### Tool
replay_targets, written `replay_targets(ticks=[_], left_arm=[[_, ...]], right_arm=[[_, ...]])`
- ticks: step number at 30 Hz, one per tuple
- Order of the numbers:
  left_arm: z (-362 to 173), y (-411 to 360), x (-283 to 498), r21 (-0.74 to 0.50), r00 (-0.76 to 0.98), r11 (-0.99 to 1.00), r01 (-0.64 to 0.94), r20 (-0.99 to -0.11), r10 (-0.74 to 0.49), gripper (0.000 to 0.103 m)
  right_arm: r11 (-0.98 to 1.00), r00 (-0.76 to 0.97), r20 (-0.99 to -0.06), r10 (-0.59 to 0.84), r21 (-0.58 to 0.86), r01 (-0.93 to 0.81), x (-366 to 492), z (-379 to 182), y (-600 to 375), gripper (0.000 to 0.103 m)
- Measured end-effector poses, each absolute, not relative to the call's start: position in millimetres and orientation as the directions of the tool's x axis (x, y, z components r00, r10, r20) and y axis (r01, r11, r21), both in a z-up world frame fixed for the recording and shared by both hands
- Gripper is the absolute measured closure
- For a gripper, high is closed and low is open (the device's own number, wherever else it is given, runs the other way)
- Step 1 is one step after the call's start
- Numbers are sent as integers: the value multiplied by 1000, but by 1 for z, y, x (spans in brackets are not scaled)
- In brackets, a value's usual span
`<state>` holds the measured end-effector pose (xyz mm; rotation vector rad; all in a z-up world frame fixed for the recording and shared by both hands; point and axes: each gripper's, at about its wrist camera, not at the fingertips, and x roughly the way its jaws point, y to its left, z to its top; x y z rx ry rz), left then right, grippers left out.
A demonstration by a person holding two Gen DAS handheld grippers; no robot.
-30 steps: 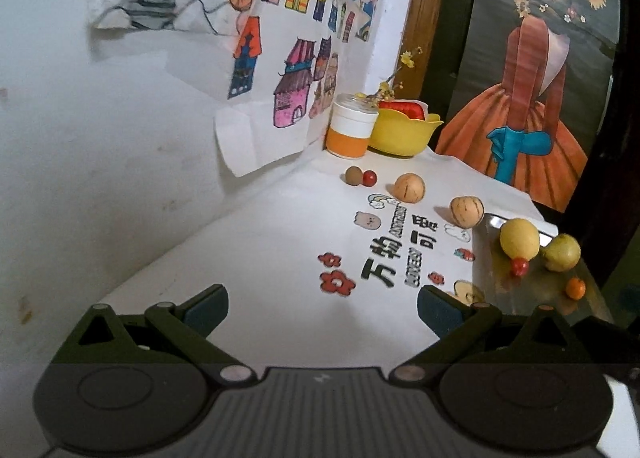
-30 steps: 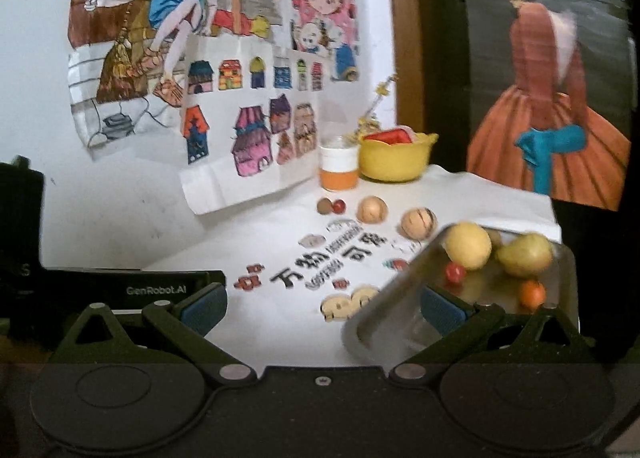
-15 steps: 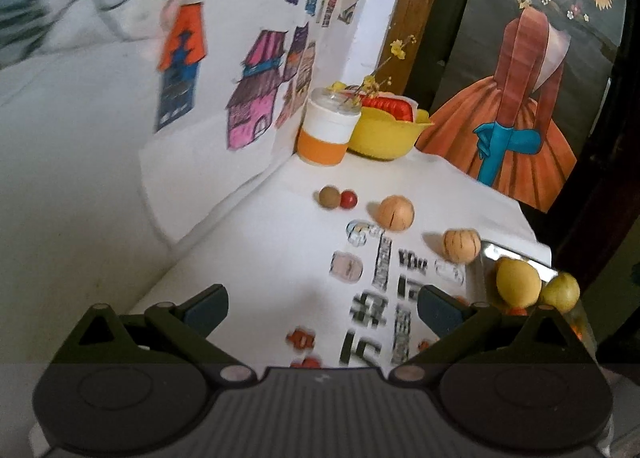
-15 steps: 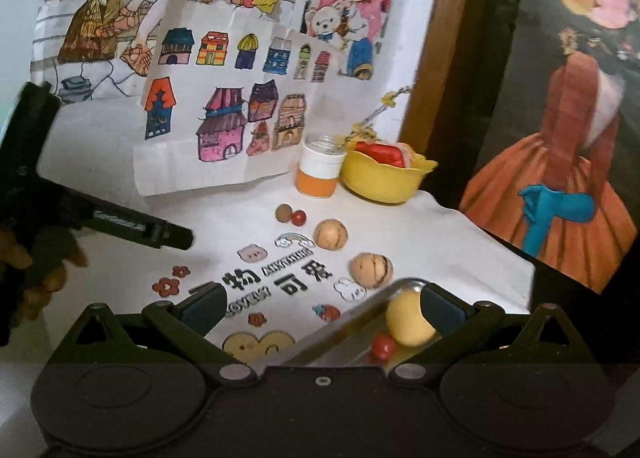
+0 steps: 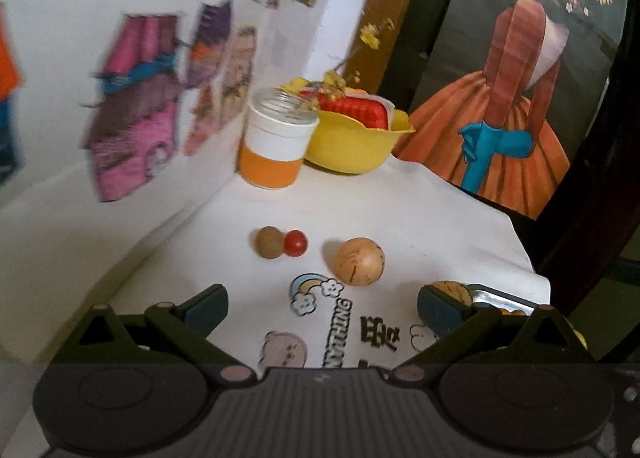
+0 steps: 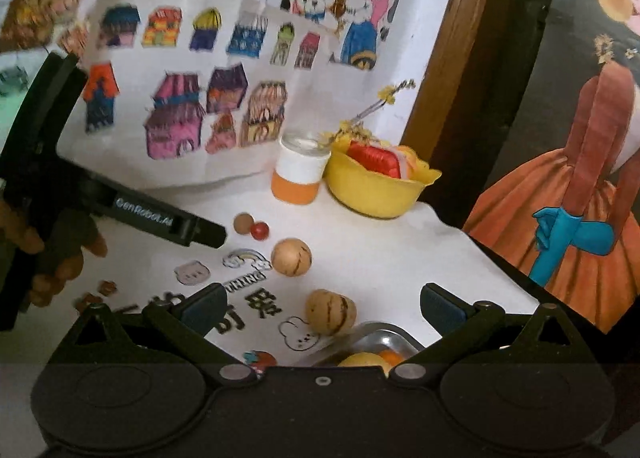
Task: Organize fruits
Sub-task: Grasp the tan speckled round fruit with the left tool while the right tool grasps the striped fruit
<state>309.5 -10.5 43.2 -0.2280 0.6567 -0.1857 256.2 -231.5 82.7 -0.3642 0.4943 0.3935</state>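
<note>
On the white printed tablecloth (image 5: 360, 209) lie a small brown ball-like fruit (image 5: 269, 242), a red cherry tomato (image 5: 295, 243) touching it, and a tan striped fruit (image 5: 359, 262). A second tan striped fruit (image 6: 331, 312) rests against the metal tray (image 6: 384, 332), which holds a yellow fruit (image 6: 362, 360) and an orange one. My left gripper (image 5: 322, 304) is open just short of the tan fruit, with nothing between its fingers. My right gripper (image 6: 322, 304) is open above the second striped fruit and the tray corner. The left gripper's body (image 6: 168, 223) shows in the right wrist view, its tip near the brown fruit.
An orange-and-white jar (image 5: 276, 145) with dried flowers and a yellow bowl (image 5: 352, 145) holding a red box stand at the back by the wall. Children's drawings (image 6: 180, 109) hang on the wall to the left. The table edge drops off at the right, before a painted figure (image 5: 516, 109).
Both grippers have moved forward over the table toward the loose fruits. The tray has slid toward the bottom of both views. Both stay open.
</note>
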Motion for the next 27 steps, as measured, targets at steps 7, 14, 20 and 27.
replay_targets(ticks=[7, 14, 20, 27], left_arm=[[21, -32, 345, -270, 745, 956, 112, -614, -261, 0], [7, -42, 369, -281, 752, 952, 119, -601, -271, 0], [0, -46, 379, -291, 753, 946, 139, -589, -292, 1], [-4, -51, 386, -304, 757, 938, 166, -571, -319, 13]], right_arm=[[858, 774, -573, 271, -220, -463, 292, 50, -236, 1], [869, 730, -612, 305, -134, -476, 321, 30, -237, 1], [878, 707, -632, 317, -86, -471, 337, 25, -237, 6], [870, 691, -651, 313, -95, -483, 348, 21, -230, 19]])
